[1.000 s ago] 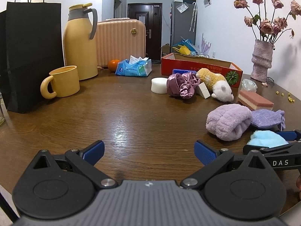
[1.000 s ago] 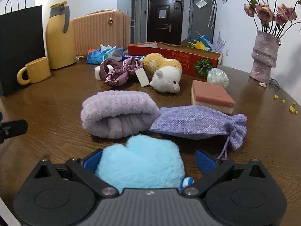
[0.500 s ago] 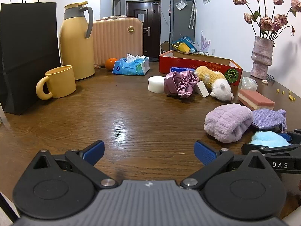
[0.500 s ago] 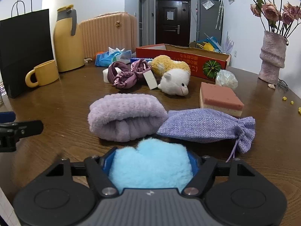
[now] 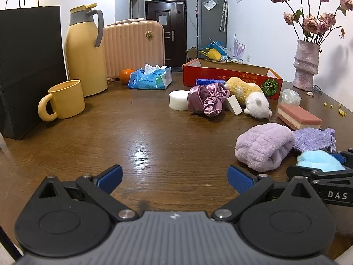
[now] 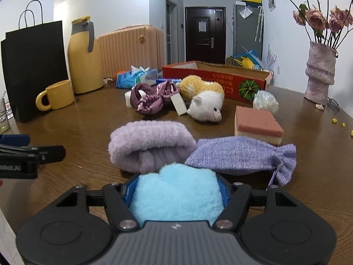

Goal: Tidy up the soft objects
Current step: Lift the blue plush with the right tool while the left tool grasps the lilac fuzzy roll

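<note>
A fluffy light-blue plush sits between the blue pads of my right gripper; the jaws are closing and press on both its sides. The same plush shows at the right edge of the left wrist view. Just beyond it lie a lilac fuzzy roll and a purple drawstring pouch. Farther back are a pink sponge, a yellow-and-white plush animal and a purple satin scrunchie. My left gripper stands open over bare wood with nothing between its fingers.
A red cardboard box stands open at the back. On the left stand a yellow mug, a yellow jug and a black paper bag. A vase of dried roses is at the far right, a tissue pack mid-back.
My right gripper's jaws have closed in from wide apart onto the blue plush and tipped slightly. The left gripper has stayed open and still.
</note>
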{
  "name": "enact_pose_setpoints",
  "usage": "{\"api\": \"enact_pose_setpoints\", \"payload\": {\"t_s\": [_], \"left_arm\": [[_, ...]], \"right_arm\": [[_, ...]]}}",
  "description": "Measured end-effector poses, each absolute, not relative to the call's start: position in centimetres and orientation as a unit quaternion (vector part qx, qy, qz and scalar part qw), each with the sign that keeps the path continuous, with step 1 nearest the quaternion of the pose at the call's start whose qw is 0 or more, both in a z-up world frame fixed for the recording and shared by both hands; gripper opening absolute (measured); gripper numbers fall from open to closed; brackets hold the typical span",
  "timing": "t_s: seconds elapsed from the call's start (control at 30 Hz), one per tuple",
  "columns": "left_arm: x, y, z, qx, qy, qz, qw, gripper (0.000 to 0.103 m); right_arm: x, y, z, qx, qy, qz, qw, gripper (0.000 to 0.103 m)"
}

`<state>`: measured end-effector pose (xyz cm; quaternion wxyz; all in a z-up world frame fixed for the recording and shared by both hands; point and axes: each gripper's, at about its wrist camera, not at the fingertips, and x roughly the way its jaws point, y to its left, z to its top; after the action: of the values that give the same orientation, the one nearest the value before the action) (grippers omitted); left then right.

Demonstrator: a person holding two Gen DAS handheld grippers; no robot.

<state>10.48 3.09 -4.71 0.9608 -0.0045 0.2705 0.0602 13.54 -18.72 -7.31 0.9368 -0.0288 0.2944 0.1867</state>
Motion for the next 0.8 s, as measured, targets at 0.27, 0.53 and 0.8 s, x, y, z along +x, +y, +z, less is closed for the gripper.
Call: {"api": "enact_pose_setpoints", "payload": {"t_s": [0.27,0.53,0.8], "left_arm": [[11.3,2.2,-4.5,0.002,0.273,0.054,0.96,0.103],[12.4,0.9,-4.3,0.006,0.275,0.045,0.96,0.103],[13.7,-0.9,-3.7,0.007,0.27,0.026,0.963,0.103]], "right_arm": [[13.3,-19.6,-6.2,-0.026,0.266,0.188,0.945,0.067],[13.6,-21.5,-4.9,-0.018,0.24,0.178,0.954,0.067],[14.1,-23.6,-4.0,-0.011,0.22,0.164,0.962,0.067]]}}
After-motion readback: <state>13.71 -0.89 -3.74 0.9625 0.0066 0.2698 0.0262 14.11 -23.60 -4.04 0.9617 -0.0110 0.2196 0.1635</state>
